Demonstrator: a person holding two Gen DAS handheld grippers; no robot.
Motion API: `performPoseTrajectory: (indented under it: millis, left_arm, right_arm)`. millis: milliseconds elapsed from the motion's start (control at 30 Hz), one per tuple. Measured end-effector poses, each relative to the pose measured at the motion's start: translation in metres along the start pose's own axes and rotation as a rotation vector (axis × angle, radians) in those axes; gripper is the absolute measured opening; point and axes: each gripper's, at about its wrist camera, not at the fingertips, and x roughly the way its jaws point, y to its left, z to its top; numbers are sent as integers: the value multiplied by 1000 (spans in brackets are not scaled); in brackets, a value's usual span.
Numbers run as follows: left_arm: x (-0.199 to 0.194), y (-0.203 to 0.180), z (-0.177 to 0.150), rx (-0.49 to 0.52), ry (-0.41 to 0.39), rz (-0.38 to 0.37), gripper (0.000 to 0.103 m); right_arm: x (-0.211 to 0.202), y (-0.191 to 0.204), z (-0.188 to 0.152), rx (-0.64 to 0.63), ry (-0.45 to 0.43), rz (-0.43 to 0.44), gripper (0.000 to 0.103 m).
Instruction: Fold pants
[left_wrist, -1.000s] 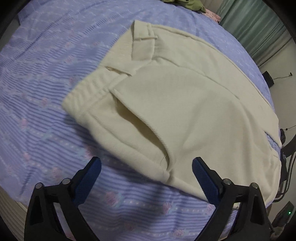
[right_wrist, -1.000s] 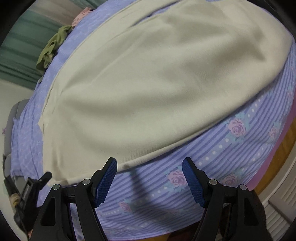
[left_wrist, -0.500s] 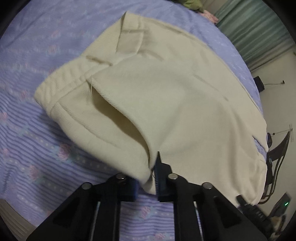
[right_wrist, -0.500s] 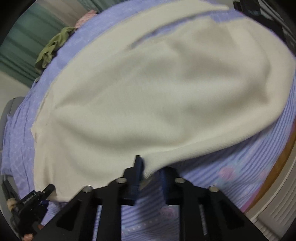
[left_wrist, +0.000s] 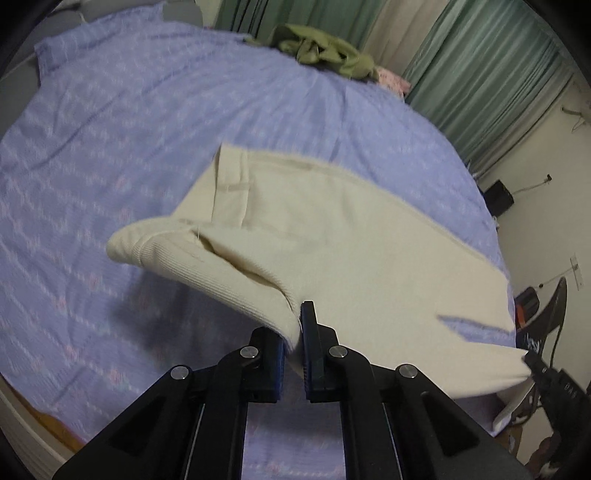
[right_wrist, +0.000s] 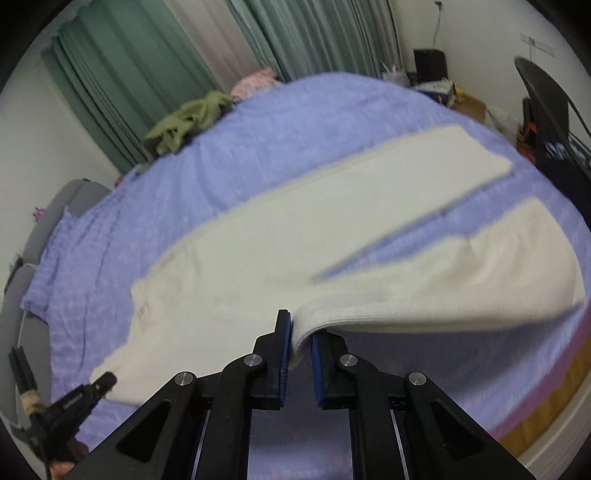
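- Cream pants (left_wrist: 332, 236) lie spread on a bed with a lilac striped sheet (left_wrist: 129, 129); near edge lifted off the sheet, far side flat.
- Left gripper (left_wrist: 293, 343) pinched on the near edge by the side pocket; waistband curls over.
- Right gripper (right_wrist: 301, 339) clamped on the near leg's edge; the two legs splay in a V.
- Fabric ribbed, thick, soft-draping.
- Crumpled olive garment (right_wrist: 184, 122) at the far edge, green pleated curtains (right_wrist: 122, 85) behind.
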Motion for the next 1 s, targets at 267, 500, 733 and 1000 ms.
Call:
performPoseTrajectory:
  millis: [267, 500, 733, 1000]
  left_arm:
    - [29, -25, 80, -10, -76, -15, 9]
    - [97, -54, 150, 89, -55, 23, 10]
    - [184, -57, 188, 124, 41, 83, 10]
    - [247, -56, 206, 112, 98, 107, 10]
  right_arm:
    - [45, 30, 82, -58, -86, 42, 11]
    - [121, 48, 143, -95, -77, 39, 11]
    - [211, 53, 177, -162, 11, 7, 11]
    - [288, 58, 189, -230, 75, -37, 11]
